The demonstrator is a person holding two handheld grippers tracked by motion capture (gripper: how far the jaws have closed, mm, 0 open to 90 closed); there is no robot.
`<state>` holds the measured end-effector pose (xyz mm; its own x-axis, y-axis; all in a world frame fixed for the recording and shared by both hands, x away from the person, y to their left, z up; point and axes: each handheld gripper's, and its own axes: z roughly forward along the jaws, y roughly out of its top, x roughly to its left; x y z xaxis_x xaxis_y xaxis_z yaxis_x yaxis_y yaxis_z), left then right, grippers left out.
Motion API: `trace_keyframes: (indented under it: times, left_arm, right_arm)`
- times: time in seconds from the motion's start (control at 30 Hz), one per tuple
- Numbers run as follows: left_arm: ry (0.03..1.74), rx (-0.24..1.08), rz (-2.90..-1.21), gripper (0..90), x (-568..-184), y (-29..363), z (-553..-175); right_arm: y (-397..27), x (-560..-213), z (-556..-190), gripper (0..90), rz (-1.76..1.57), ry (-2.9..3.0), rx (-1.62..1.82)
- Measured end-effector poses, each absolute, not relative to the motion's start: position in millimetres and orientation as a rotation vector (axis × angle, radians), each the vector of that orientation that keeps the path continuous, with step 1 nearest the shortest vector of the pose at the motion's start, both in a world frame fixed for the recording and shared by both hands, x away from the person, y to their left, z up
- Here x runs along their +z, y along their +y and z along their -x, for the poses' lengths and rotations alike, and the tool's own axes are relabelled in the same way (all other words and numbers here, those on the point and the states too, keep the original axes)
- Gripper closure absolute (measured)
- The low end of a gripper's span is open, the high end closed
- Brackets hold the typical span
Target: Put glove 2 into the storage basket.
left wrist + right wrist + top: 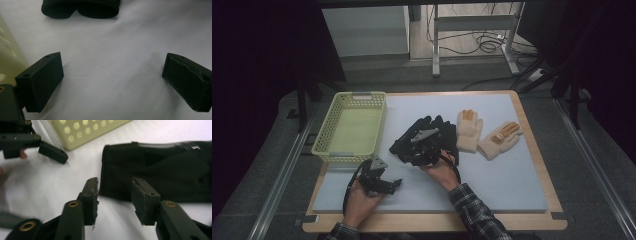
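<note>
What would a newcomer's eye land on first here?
Probably the black gloves piled mid-table, with the right gripper at a cuff, jaws apart. Next, the two cream gloves to their right and the yellow-green basket at the table's left. The left gripper hangs open near the front edge.

Both black grippers carry grey three-cornered plates and black cables; the right sleeve (474,210) is plaid.

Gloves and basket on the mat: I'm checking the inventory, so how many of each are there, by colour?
Black gloves: 2, lying together, so the count is hard to be sure of
Cream gloves with orange fingertips: 2
Yellow-green basket: 1
Total: 5
</note>
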<state>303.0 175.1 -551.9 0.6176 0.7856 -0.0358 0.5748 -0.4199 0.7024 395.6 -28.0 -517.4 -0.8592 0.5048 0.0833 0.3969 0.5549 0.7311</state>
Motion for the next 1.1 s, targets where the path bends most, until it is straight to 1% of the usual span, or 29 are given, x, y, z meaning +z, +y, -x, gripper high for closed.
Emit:
trace_keyframes:
  times: [0.17, 0.2, 0.27, 0.3, 0.33, 0.4, 0.47, 0.63, 0.73, 0.77, 0.8, 0.83, 0.87, 0.9, 0.93, 0.97, 1.0, 1.1]
  left_arm:
    - [1.064, 0.389, -2.147, 3.9, -552, 175, -303]
    - [1.064, 0.389, -2.147, 3.9, -552, 175, -303]
    - [1.064, 0.388, -2.146, 3.9, -552, 175, -303]
    - [1.064, 0.387, -2.144, 3.9, -552, 175, -303]
    - [1.064, 0.387, -2.145, 3.9, -552, 175, -303]
    - [1.065, 0.388, -2.146, 3.9, -552, 175, -303]
    - [1.064, 0.387, -2.144, 3.9, -552, 175, -303]
    - [1.063, 0.388, -2.145, 3.9, -552, 175, -303]
    - [1.063, 0.389, -2.146, 3.9, -552, 175, -303]
    - [1.066, 0.387, -2.145, 3.9, -552, 175, -303]
    - [1.066, 0.387, -2.145, 3.8, -552, 175, -303]
    - [1.066, 0.386, -2.143, 3.8, -552, 175, -303]
    - [1.066, 0.385, -2.143, 3.9, -552, 175, -303]
    - [1.064, 0.386, -2.147, 3.9, -552, 175, -303]
    - [1.064, 0.386, -2.147, 3.9, -552, 175, -303]
    - [1.065, 0.386, -2.143, 3.9, -552, 175, -303]
    - [1.065, 0.386, -2.143, 3.9, -552, 175, -303]
    - [1.063, 0.387, -2.15, 3.9, -552, 175, -303]
  right_arm:
    - [-12, -523, -400, 55.6, -0.773, 2.657, 1.179]
    - [-7, -526, -400, 59.7, -0.763, 2.666, 1.147]
    - [-4, -528, -397, 71.0, -0.73, 2.638, 1.112]
    - [-3, -529, -397, 78.8, -0.718, 2.665, 1.11]
    - [-1, -531, -396, 84.1, -0.704, 2.686, 1.087]
    - [0, -532, -393, 87.2, -0.683, 2.683, 1.085]
    - [-2, -530, -392, 87.7, -0.674, 2.69, 1.068]
    - [-18, -524, -383, 87.7, -0.636, 2.698, 1.04]
    - [-37, -523, -377, 87.2, -0.653, 2.712, 1.048]
    - [-52, -523, -375, 86.1, -0.693, 2.722, 1.101]
    - [-52, -523, -375, 86.1, -0.693, 2.722, 1.101]
    - [-57, -523, -375, 84.4, -0.713, 2.726, 1.12]
    - [-64, -521, -375, 79.5, -0.738, 2.723, 1.149]
    - [-72, -517, -379, 72.5, -0.768, 2.685, 1.162]
    - [-72, -517, -379, 72.5, -0.768, 2.685, 1.162]
    - [-75, -514, -386, 67.9, -0.812, 2.652, 1.167]
    - [-75, -514, -386, 67.9, -0.812, 2.652, 1.167]
    - [-71, -511, -401, 60.3, -0.861, 2.602, 1.152]
